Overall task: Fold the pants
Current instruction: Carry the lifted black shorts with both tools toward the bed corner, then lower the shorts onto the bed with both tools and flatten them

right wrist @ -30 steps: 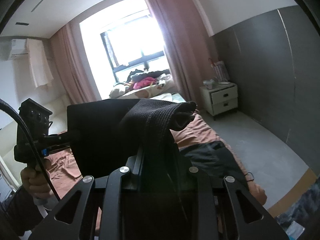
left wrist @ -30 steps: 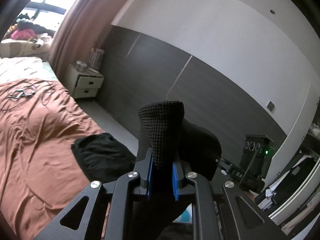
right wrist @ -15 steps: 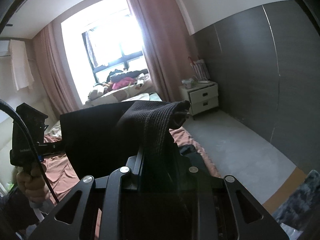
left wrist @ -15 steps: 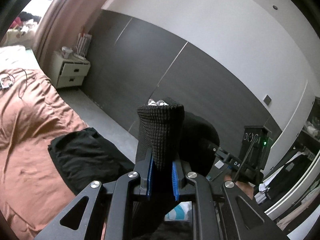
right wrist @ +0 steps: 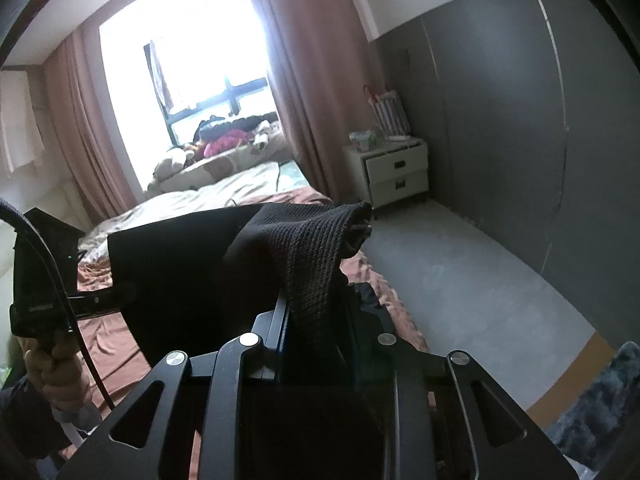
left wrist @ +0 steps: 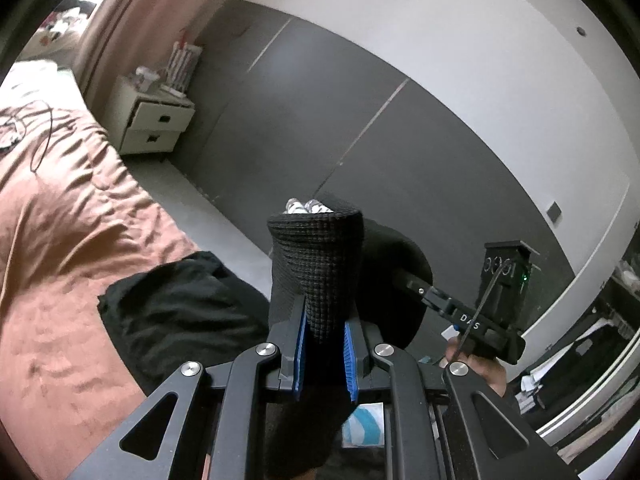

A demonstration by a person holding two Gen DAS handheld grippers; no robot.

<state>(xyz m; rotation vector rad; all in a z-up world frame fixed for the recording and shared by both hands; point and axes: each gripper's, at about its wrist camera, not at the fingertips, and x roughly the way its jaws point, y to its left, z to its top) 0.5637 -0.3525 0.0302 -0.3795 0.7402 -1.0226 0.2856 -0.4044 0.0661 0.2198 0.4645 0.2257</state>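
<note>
The black pants hang in the air, stretched between both grippers. My left gripper (left wrist: 323, 318) is shut on a bunched piece of the ribbed black waistband (left wrist: 316, 256), and white drawstring tips (left wrist: 304, 205) peek over its top. My right gripper (right wrist: 314, 308) is shut on another bunch of the waistband (right wrist: 304, 248). From there the pants' cloth (right wrist: 180, 272) spans left to the other gripper's body (right wrist: 40, 280), held by a hand (right wrist: 52, 368). The left wrist view shows the right gripper's body (left wrist: 472, 320) past the cloth.
A bed with a rust-brown sheet (left wrist: 60, 220) lies below, and another black garment (left wrist: 176, 312) sits near its edge. A white nightstand (right wrist: 396, 176) stands by the dark wall panels, with grey floor (right wrist: 460, 280) beside the bed. A dark rug (right wrist: 592, 412) is at the lower right.
The left gripper has sunk and swung across, so the bed and the lying garment look closer. The right gripper slid sideways a little. Both grips on the waistband are unchanged.
</note>
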